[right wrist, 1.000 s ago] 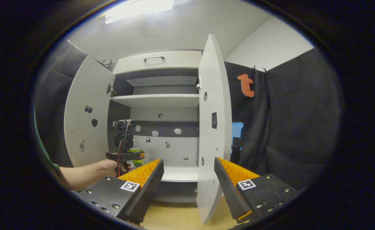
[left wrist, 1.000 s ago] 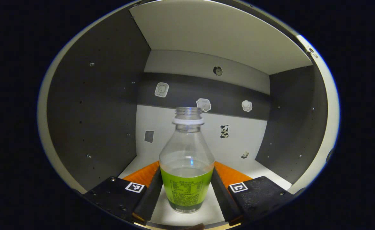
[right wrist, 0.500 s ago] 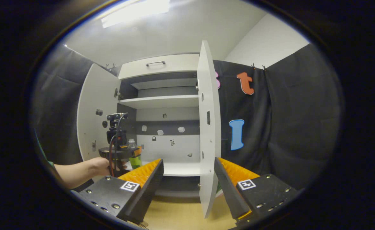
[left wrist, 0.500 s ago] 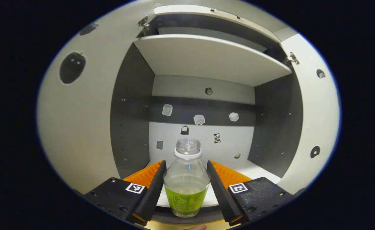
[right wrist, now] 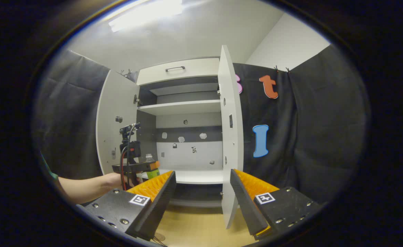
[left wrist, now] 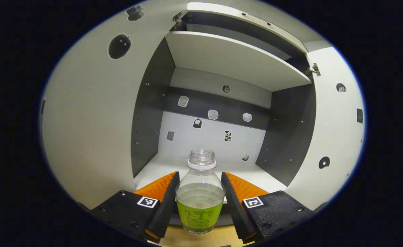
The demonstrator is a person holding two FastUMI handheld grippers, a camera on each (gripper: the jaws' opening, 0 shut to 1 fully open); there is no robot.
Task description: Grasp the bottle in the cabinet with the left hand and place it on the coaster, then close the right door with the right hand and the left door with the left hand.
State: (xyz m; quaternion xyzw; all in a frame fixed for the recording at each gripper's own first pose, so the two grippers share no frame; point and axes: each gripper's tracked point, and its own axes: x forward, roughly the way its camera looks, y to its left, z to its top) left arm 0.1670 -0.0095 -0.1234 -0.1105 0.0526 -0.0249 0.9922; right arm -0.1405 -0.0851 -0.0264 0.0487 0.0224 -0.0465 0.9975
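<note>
At the bottom center of the left gripper view, the left gripper (left wrist: 200,197) clenches the uncapped, green-labelled bottle (left wrist: 200,195) outside the cabinet (left wrist: 235,58), while the right gripper (right wrist: 201,192) gapes, leaving coaster placement and 2 doors.

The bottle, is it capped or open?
Open: the bottle shows a bare threaded neck, with no cap, between the left tongs.

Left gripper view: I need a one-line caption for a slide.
Left gripper shut on an uncapped bottle, before the open cabinet.
</note>
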